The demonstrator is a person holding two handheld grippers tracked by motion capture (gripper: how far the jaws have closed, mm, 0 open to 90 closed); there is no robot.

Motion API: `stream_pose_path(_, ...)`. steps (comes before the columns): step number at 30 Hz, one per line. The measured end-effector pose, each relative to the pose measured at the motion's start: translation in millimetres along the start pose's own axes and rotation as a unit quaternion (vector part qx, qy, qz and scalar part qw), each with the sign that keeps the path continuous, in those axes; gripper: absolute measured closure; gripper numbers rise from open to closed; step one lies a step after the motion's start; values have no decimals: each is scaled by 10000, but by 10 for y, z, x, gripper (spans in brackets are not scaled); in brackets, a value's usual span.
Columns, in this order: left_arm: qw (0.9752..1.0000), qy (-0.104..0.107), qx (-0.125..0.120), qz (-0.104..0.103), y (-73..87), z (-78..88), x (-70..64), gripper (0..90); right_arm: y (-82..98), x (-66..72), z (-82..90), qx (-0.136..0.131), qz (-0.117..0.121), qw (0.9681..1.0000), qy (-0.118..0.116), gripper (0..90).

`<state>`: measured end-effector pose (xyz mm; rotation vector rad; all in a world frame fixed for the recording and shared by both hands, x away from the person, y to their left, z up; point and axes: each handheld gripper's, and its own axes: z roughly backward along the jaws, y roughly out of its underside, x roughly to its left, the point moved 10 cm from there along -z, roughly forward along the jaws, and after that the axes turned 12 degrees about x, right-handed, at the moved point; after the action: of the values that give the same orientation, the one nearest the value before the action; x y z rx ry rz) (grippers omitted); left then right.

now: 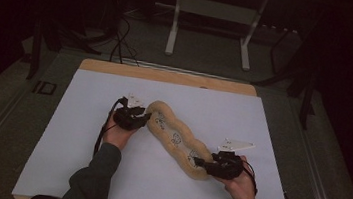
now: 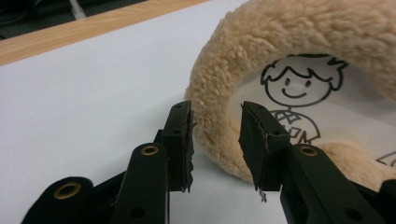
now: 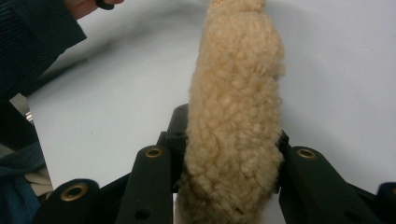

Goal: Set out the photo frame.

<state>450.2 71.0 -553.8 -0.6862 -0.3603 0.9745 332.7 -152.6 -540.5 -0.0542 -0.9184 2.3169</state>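
Fleece cushion stretched between two claws, mid-counter

The long fleece cushion (image 1: 176, 138) with cartoon print lies diagonally across the centre of the high view on the white counter (image 1: 82, 159). At its lower-right end the right claw (image 3: 231, 154) is clamped on the pile; at upper left the left claw (image 2: 215, 140) stands apart, straddling the fleece rim without pressing. It should close squarely on that rim before any pull. No containers anywhere.
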Motion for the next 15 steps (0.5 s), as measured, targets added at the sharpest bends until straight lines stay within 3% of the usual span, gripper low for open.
stream_pose_path(4, 9997, 130, -71, 178, -31, -50, 39, 635, -1, -1, 0, 11, 34, 10000, -2, 652)
stream_pose_path(7, 9996, 245, 23, 103, -36, -115, 32, 616, -1, -3, 1, 12, 37, 10000, -21, 652)
stream_pose_path(12, 9997, 203, 87, 96, -70, -185, 39, 612, -1, -1, 0, 5, 64, 10000, -40, 651)
stream_pose_path(15, 9996, 223, 103, 147, -77, -193, 43, 659, 0, 0, 0, 27, 95, 10000, 16, 649)
